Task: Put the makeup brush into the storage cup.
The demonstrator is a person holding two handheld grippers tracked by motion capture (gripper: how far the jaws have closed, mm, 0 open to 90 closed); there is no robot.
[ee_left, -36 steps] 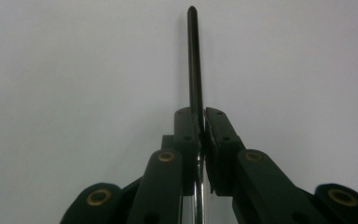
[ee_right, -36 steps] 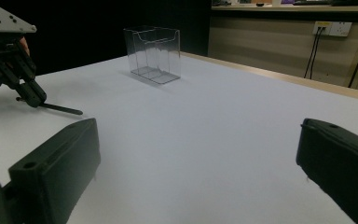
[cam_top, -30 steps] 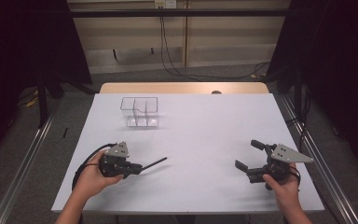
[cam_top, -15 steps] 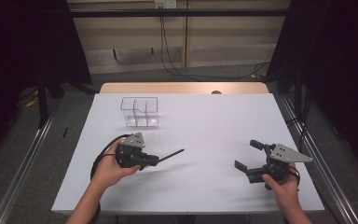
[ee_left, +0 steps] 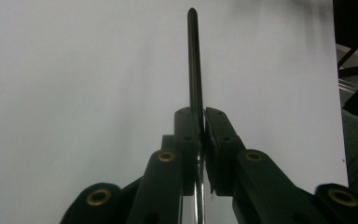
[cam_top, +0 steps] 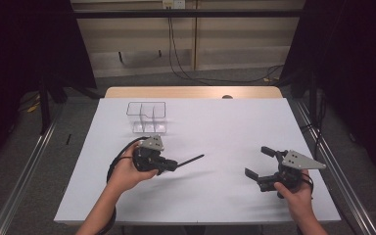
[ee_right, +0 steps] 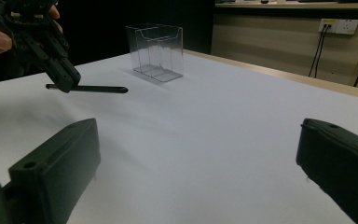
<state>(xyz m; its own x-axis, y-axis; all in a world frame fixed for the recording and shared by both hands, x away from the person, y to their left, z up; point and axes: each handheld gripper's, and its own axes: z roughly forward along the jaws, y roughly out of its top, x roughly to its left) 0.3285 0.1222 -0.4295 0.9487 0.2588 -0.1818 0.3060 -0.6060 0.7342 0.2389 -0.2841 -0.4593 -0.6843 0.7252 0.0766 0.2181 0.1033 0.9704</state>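
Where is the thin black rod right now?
In the high view the black rod sits left of centre, clamped in the left gripper and held above the white table, its free tip pointing right, just in front of the clear divided box.

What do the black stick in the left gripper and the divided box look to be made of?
Black stick: probably plastic or coated metal; smooth, dark, slight sheen, rounded tip. Divided box: clear hard plastic, likely acrylic; the table shows through its glossy walls.

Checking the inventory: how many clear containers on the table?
1. The clear container stands at the table's far left, beyond the left gripper and the black rod it holds.
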